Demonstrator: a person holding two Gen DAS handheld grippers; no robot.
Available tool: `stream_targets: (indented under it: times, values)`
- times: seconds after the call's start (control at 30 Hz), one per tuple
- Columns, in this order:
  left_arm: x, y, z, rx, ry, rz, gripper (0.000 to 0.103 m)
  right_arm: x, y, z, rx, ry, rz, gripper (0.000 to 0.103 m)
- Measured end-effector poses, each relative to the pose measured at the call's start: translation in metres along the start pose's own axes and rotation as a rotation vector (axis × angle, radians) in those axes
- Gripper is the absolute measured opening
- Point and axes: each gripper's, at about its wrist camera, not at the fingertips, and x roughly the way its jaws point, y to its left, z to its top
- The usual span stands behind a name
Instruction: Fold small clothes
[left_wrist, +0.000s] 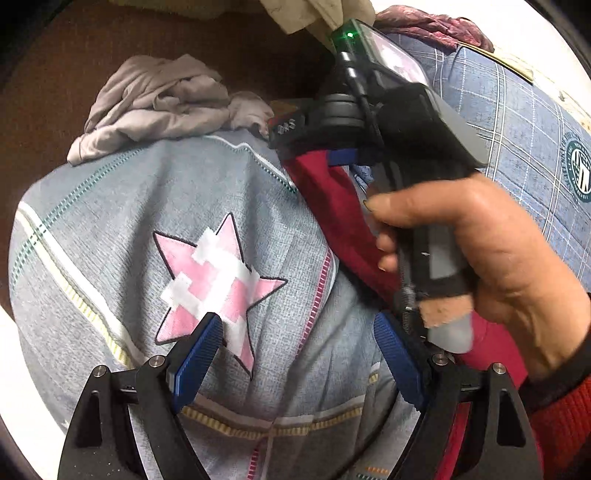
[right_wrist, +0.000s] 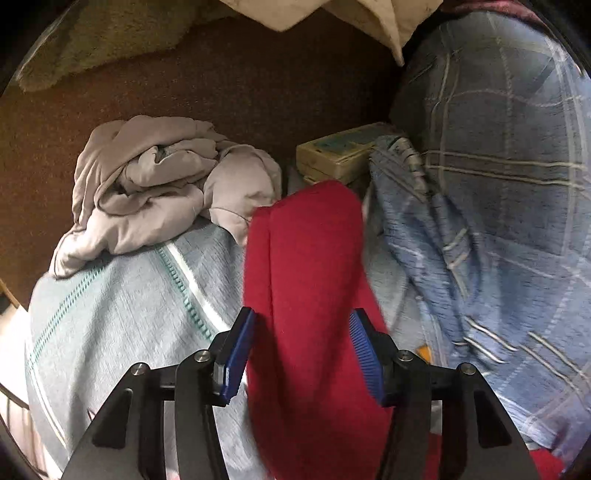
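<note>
In the left wrist view, over a grey striped bedcover with a pink star patch: left gripper open wide, blue pads well apart, nothing between them, only the cover beneath. Past the far edge of the cover, a crumpled beige garment on a brown surface. To the right, a hand wrapped round the handle of the right gripper, pointing away toward the beige heap; a red garment running under it, down toward the lower right. Further right, a blue plaid cloth with a round green emblem at its edge. At the top, a cream cloth and a maroon one.

In the right wrist view, between the blue pads of the right gripper: the red garment, a thick fold standing up from the bottom edge and filling the gap. Jaws about half open; picture smeared, so possibly touching both pads, but a firm grip cannot be told. Left of the fold, the grey striped bedcover, with the beige garment on its far edge. Right of it, the blue plaid cloth, blurred. Behind the red fold, a pale box against the plaid. Cream cloth hanging in at the top.
</note>
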Motion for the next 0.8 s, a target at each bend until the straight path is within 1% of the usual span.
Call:
stream_targets:
  times: [0.07,0.17,0.23,0.27,0.3,0.33,0.37,0.47,0.5,0.53,0.57,0.6,0.63,0.67,0.77,0.8]
  values:
    - [0.0,0.0,0.002,-0.003,-0.009,0.008,0.084,0.007,0.002,0.003,0.007,0.005,0.021,0.057]
    - [0.002,0.001,0.002,-0.002,-0.011,0.021,0.084,0.015,0.014,0.007,-0.031,0.007,0.024,0.064]
    - [0.005,0.003,0.003,-0.007,-0.011,0.026,0.084,0.021,0.016,0.008,-0.042,0.008,-0.002,0.06]
    - [0.006,0.003,0.003,-0.01,-0.01,0.026,0.084,0.022,0.015,0.009,-0.029,0.004,-0.002,0.053]
    - [0.007,0.004,0.004,-0.016,-0.007,0.02,0.084,0.022,0.011,0.01,-0.006,0.011,-0.008,0.027]
    - [0.007,0.004,0.004,-0.021,-0.007,0.015,0.084,0.021,0.009,0.011,0.008,0.019,-0.011,0.017]
    - [0.007,0.004,0.005,-0.025,-0.008,0.011,0.084,0.019,0.003,0.012,0.03,0.017,-0.009,0.014]
    - [0.006,0.0,0.007,-0.028,-0.014,-0.008,0.084,-0.011,-0.024,0.004,0.129,-0.018,0.023,0.013]
    - [0.006,0.0,0.008,-0.029,-0.016,-0.018,0.087,-0.023,-0.03,0.0,0.151,-0.031,0.028,0.013]
    - [0.005,-0.002,0.008,-0.025,-0.013,-0.038,0.087,-0.039,-0.037,-0.004,0.164,-0.05,0.028,0.013]
    - [0.004,-0.006,0.008,-0.017,-0.007,-0.067,0.087,-0.052,-0.041,-0.008,0.163,-0.063,0.014,0.013]
    - [0.003,-0.009,0.008,-0.01,-0.009,-0.069,0.087,-0.068,-0.045,-0.013,0.16,-0.08,-0.01,0.013]
    - [0.002,-0.014,0.008,0.01,-0.013,-0.051,0.085,-0.086,-0.051,-0.019,0.163,-0.096,-0.032,0.013]
    - [0.001,-0.017,0.007,0.025,-0.012,-0.044,0.085,-0.099,-0.054,-0.022,0.165,-0.11,-0.049,0.013]
    - [0.003,-0.019,0.007,0.019,0.006,-0.07,0.085,-0.143,-0.075,-0.041,0.2,-0.139,-0.089,0.013]
    - [0.005,-0.02,0.007,0.018,0.011,-0.067,0.085,-0.161,-0.085,-0.051,0.214,-0.148,-0.123,0.013]
